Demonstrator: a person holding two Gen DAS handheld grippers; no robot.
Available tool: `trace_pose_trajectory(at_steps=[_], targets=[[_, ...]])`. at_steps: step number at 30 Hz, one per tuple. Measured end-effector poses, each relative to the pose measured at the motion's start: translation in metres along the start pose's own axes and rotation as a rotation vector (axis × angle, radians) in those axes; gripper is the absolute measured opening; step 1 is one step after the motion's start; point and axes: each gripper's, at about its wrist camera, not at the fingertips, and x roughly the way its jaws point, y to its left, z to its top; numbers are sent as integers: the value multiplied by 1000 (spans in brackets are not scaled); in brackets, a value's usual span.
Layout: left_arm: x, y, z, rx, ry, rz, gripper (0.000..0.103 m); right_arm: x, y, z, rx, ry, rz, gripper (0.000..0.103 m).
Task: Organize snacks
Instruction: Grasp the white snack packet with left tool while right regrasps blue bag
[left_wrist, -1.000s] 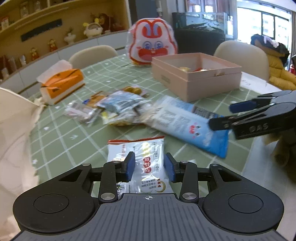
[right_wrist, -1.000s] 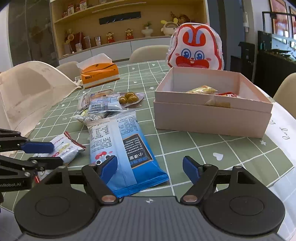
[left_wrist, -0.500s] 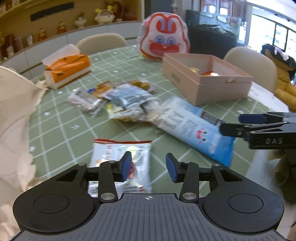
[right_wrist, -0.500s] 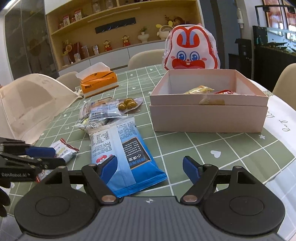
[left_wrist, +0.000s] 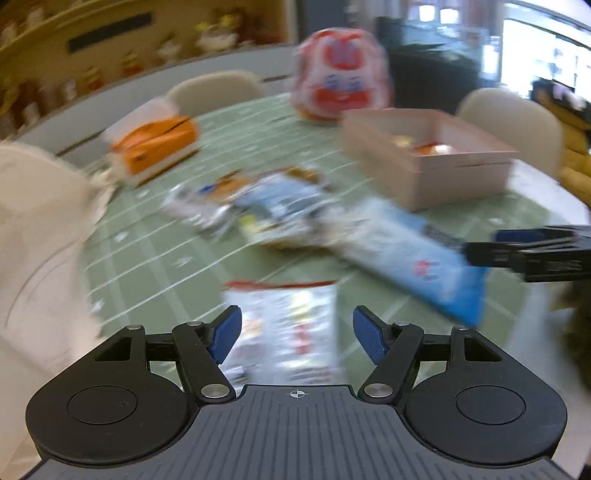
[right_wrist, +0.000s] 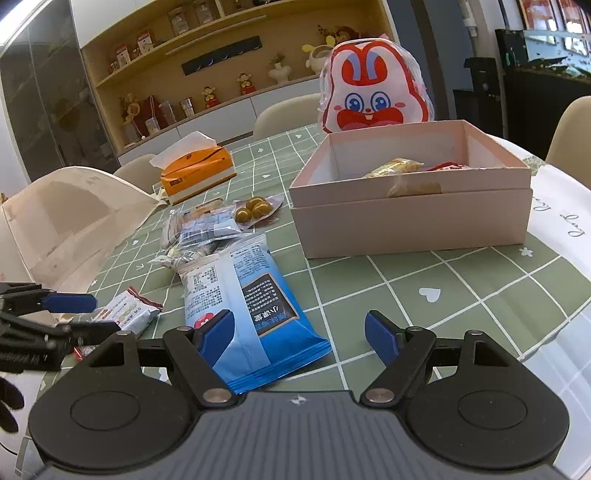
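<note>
We see pink box (right_wrist: 410, 218) at 1 o'clock on green checked table (right_wrist: 436, 291), lid off; inside, yellow-wrapped snack (right_wrist: 397, 168) plus red-edged packet (right_wrist: 448, 167). Blue snack bag (right_wrist: 245, 295) at 11 o'clock, Chinese print, not readable to us. Behind box: rabbit-face bag (right_wrist: 373, 99). Orange tissue box (right_wrist: 197, 173) at 10 o'clock; small-packet pile (right_wrist: 207, 229) between.

Left gripper (left_wrist: 295, 332) jaws just been opening, now released; small white packet (left_wrist: 288, 332) lies between, untouched. Right gripper (right_wrist: 299, 336) spread wide, empty, blue bag's corner under left finger.

I'm in a home dining room. My checked-cloth table (right_wrist: 424, 273) has padded chairs (right_wrist: 284, 110). Figurines fill wall shelves (right_wrist: 177, 48).
</note>
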Motion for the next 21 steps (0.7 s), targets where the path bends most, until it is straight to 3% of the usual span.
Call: trace_pose_trajectory(at_steps=[3, 7, 15, 17, 21], targets=[[7, 11, -5, -30, 32, 12, 74, 1, 0, 0, 2, 5, 0, 79], [12, 10, -5, -38, 36, -46, 77, 2, 0, 0, 1, 14, 2, 79], [24, -7, -7, 45, 54, -96, 83, 5, 3, 1, -24, 35, -2, 82], [26, -11, -10, 63, 37, -96, 84, 6, 5, 0, -39, 42, -5, 83], [22, -1, -11, 3, 1, -141, 83, 8, 8, 1, -71, 64, 2, 89]])
